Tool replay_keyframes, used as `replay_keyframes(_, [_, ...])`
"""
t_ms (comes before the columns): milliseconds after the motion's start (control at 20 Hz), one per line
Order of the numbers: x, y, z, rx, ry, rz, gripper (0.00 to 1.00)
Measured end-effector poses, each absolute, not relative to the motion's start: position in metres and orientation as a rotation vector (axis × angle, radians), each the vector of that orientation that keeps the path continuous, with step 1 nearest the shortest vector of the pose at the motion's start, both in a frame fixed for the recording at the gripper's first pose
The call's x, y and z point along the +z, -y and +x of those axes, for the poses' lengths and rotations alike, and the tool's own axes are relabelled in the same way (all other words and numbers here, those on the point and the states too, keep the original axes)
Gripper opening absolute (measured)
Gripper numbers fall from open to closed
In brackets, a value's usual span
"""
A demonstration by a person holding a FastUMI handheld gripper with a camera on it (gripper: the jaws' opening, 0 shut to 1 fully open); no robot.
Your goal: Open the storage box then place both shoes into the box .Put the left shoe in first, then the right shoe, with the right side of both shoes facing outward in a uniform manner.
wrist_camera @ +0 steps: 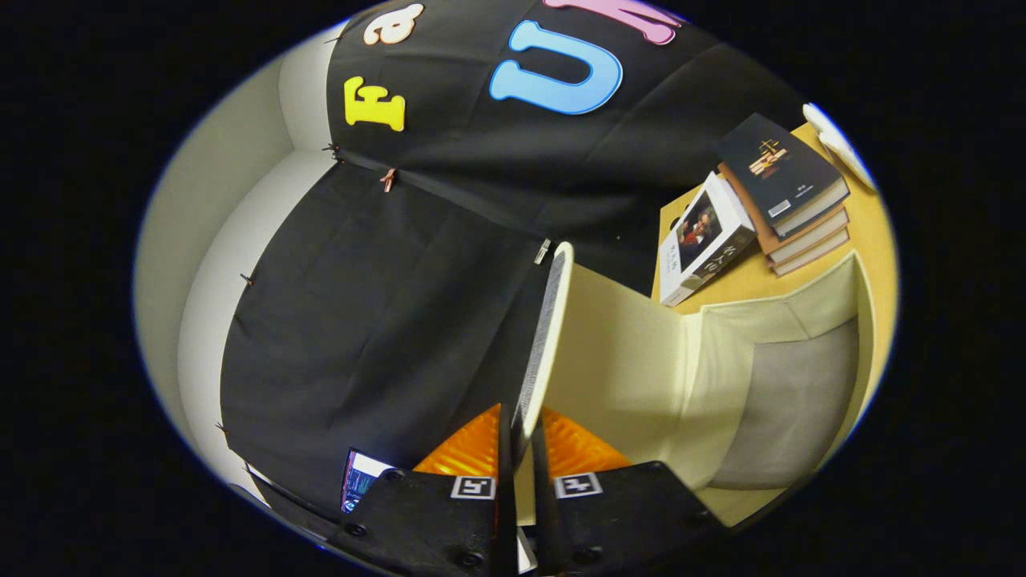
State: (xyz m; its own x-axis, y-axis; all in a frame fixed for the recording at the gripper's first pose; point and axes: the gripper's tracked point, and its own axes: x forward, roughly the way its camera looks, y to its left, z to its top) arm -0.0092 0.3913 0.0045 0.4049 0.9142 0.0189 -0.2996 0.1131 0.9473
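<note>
Tongs (519,449) clamped together on edge of storage box lid (547,336), lid raised near upright, cream box interior (769,401) open beyond on table (870,232). Swing lid fully back, keep grip firm near rim, avoid book stack (789,192). Shoes unseen.

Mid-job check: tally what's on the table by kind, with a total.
Books: 4 (three stacked, one leaning on the stack)
Storage box: 1, its lid pinched in the gripper
White thing beyond the books: 1, unidentifiable
Total: 6
</note>
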Motion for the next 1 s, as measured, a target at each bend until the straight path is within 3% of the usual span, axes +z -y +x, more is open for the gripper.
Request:
replay_keyframes(50, [0.007, -0.397, -0.011, 1.014, -0.701, 1.093, 0.18])
replay_keyframes(300, [-0.003, -0.404, -0.018, 1.009, -0.697, 1.019, 0.79])
replay_keyframes(400, [-0.009, -0.394, -0.018, 0.984, -0.69, 0.979, 0.9])
replay_keyframes(500, [-0.015, -0.373, -0.016, 0.939, -0.661, 0.927, 0.96])
replay_keyframes(750, [-0.026, -0.301, -0.006, 0.815, -0.506, 0.784, 0.96])
replay_keyframes(1000, [-0.068, -0.196, -0.006, 0.582, -0.444, 0.548, 0.96])
